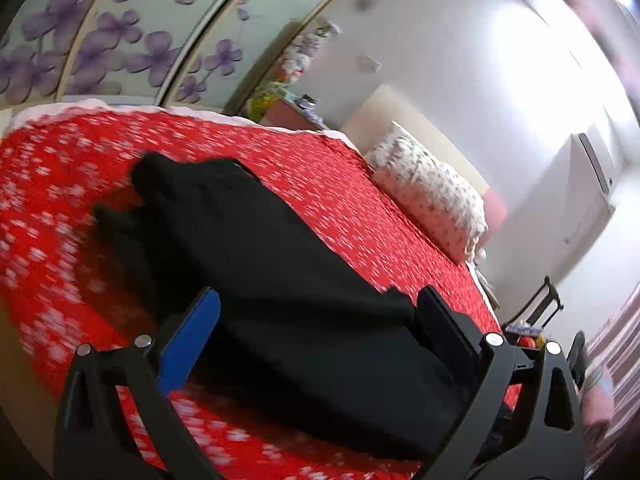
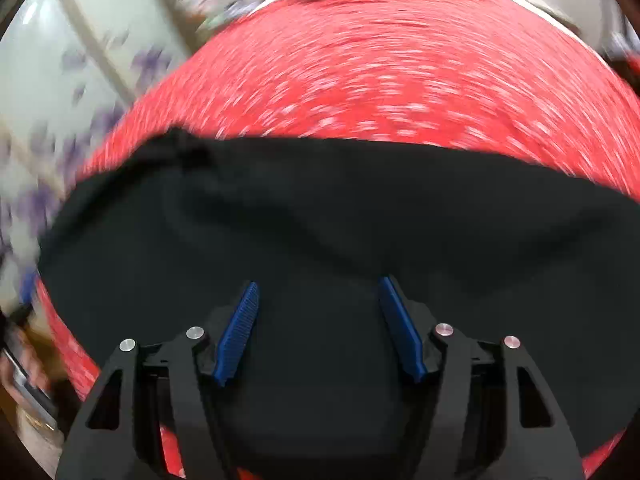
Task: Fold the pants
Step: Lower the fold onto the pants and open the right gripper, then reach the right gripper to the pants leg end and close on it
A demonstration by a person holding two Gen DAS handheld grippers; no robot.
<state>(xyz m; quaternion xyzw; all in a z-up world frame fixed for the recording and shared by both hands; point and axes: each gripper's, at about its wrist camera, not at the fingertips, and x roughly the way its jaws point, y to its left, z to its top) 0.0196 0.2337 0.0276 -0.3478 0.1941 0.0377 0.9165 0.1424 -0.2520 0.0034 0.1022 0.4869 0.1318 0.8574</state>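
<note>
1. Black pants (image 1: 256, 264) lie on a red bedspread (image 1: 328, 184) with a white flower print; in the left wrist view they run as a long band from the gripper toward the far end of the bed, where the cloth bunches into a rumpled edge.
2. Left gripper (image 1: 316, 300): fingers spread wide, one blue-padded finger (image 1: 192, 340) to the left of the band and the black finger to its right, the pants passing between them (whether either pad touches the cloth cannot be told).
3. Right gripper (image 2: 318, 284): fingers likewise spread, both blue pads (image 2: 240, 328) showing above the dark fabric, nothing pinched between them.
4. In the right wrist view the pants (image 2: 320, 220) fill the lower half of the frame, the bedspread (image 2: 380, 80) beyond them (strongly motion-blurred).
5. Surroundings, left wrist view: a patterned pillow (image 1: 432, 196) at the right edge of the bed and wardrobe doors (image 1: 120, 32) with purple flowers behind it.
</note>
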